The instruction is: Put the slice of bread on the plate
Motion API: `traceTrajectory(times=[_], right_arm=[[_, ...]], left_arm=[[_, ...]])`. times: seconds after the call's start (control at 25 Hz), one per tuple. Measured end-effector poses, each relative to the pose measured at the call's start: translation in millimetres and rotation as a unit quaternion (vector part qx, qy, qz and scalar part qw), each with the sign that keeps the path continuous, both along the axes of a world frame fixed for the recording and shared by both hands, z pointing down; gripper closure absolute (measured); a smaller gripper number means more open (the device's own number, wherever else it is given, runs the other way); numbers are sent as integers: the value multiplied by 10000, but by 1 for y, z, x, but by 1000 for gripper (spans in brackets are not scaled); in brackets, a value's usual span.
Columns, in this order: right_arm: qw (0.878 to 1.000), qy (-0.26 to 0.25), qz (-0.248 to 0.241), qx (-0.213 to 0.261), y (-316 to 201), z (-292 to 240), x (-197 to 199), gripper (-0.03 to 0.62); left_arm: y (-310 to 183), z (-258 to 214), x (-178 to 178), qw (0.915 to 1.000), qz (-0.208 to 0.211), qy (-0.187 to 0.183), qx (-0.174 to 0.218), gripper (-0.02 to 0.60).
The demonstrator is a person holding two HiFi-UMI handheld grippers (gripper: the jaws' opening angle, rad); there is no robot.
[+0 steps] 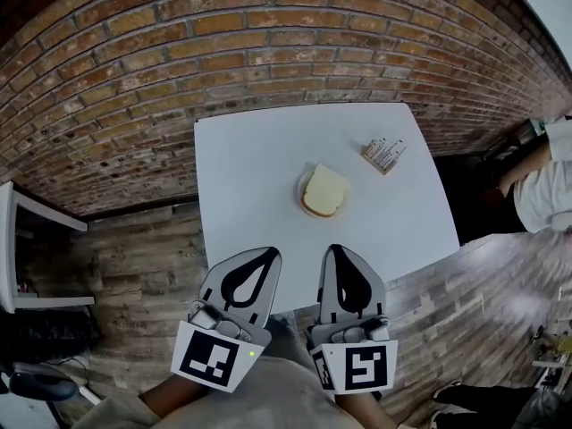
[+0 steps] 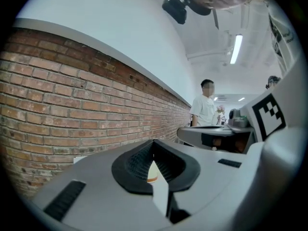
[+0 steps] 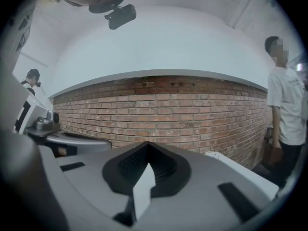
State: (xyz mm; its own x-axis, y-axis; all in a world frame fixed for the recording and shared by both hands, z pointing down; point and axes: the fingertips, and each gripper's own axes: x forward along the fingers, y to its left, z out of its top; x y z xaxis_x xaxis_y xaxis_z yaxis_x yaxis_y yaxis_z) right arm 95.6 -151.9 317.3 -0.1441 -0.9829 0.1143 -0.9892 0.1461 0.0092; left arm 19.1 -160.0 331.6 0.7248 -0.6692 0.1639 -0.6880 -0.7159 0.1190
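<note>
On the plate point(image 1: 301, 193) at mid-tabletop point(image 1: 250, 168), the slice of bread point(image 1: 324, 190) is laid.
Nearer than the plate, at the tabletop's near edge, the left tool point(image 1: 264, 256) and right tool point(image 1: 340, 256) are held pressed together, nothing pinched.

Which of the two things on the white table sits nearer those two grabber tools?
The plate with the bread slice, mid-table; the small rack stands farther off, toward the far right corner.

The head view looks steeply down from just behind the left gripper point(image 1: 270, 252) and right gripper point(image 1: 336, 250) onto the table point(image 1: 255, 164). Each gripper view sits close behind its own jaws, facing nearly level — all three share the brick wall point(image 1: 268, 43).
</note>
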Motion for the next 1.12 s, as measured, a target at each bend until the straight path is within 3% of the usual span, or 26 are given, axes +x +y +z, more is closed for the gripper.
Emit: traceTrajectory(times=[0.72,1.12], right_arm=[[9995,189,240,70,81,-20,-48,588],[9989,209,377,174,117,-37,-71,588]], left_arm=[[70,-38,-37,9975,414,170,540,572],[104,-58,-56,9963,544,359,554,572]])
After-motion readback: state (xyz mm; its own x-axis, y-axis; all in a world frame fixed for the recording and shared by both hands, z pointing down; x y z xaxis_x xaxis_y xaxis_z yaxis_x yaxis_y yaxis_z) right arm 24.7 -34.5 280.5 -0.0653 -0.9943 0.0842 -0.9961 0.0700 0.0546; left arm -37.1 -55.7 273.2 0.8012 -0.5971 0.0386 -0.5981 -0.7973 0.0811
